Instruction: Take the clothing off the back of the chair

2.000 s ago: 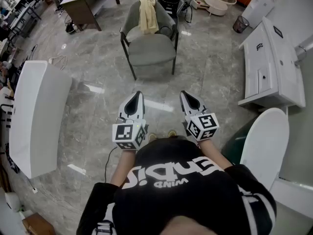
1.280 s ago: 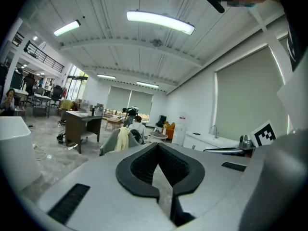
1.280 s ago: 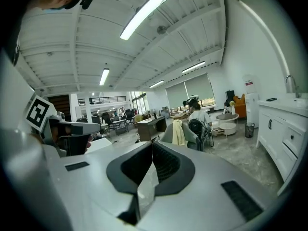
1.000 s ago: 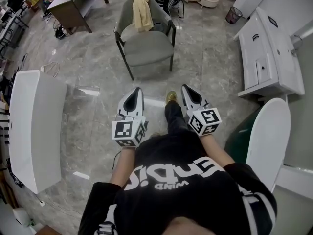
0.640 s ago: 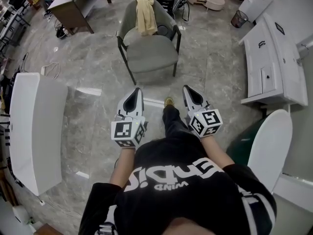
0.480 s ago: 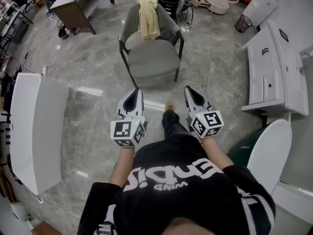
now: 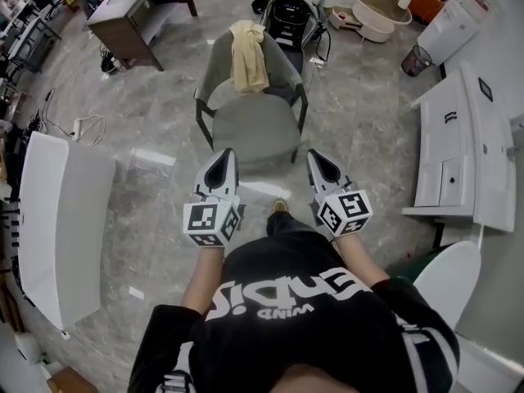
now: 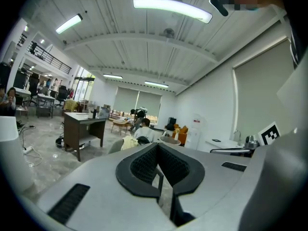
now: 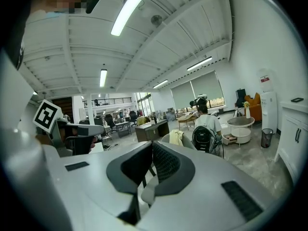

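Observation:
A pale yellow garment [image 7: 247,54] hangs over the backrest of a grey armchair [image 7: 252,123] on the marble floor ahead. Both grippers are held side by side just short of the seat's front edge, apart from the chair. My left gripper [image 7: 225,155] is shut with nothing in it. My right gripper [image 7: 318,159] also looks shut and holds nothing. In the left gripper view the garment [image 8: 129,142] shows far off beyond my left gripper [image 8: 157,145]. The right gripper view shows the garment [image 9: 176,137] on the chair back, past my right gripper [image 9: 151,145].
A long white table [image 7: 49,211] stands at the left and a white cabinet [image 7: 458,146] at the right. Behind the chair sit a black backpack [image 7: 292,11], a round basin [image 7: 378,11] and a bin [image 7: 417,59]. A brown desk [image 7: 135,11] is at the far left.
The person has stepped forward, so the chair now lies closer to both grippers. The grippers stay shut and side by side.

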`<state>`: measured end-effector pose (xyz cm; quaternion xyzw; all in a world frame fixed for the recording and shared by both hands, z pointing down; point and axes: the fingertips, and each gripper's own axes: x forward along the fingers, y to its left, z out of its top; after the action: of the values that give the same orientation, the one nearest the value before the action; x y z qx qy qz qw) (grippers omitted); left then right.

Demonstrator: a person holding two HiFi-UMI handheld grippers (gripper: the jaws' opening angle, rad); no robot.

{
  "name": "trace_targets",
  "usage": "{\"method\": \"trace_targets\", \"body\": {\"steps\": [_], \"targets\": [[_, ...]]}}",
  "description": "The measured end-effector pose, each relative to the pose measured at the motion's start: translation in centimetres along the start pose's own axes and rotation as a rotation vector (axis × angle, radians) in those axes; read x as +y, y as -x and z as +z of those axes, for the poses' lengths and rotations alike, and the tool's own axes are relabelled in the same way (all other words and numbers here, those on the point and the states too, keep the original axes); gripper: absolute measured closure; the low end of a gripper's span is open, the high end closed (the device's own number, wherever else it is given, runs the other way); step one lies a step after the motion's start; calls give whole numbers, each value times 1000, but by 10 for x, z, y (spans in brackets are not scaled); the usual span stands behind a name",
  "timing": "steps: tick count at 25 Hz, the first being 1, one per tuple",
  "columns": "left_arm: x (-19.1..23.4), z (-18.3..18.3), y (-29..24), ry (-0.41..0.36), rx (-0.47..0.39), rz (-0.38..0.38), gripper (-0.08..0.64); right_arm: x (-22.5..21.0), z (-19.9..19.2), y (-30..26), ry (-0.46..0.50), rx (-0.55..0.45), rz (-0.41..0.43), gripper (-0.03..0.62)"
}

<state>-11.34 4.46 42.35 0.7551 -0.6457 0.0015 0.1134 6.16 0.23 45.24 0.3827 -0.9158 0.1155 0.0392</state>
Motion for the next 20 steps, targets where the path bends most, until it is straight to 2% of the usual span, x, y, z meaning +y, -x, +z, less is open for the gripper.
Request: {"method": "trace_targets", "body": {"steps": [10, 20], "targets": [[13, 25, -87, 2, -8, 68, 545, -64, 23, -66, -11, 22, 33, 578], [47, 32, -172, -12, -7, 67, 545, -105, 36, -142, -19, 18, 41, 578]]}}
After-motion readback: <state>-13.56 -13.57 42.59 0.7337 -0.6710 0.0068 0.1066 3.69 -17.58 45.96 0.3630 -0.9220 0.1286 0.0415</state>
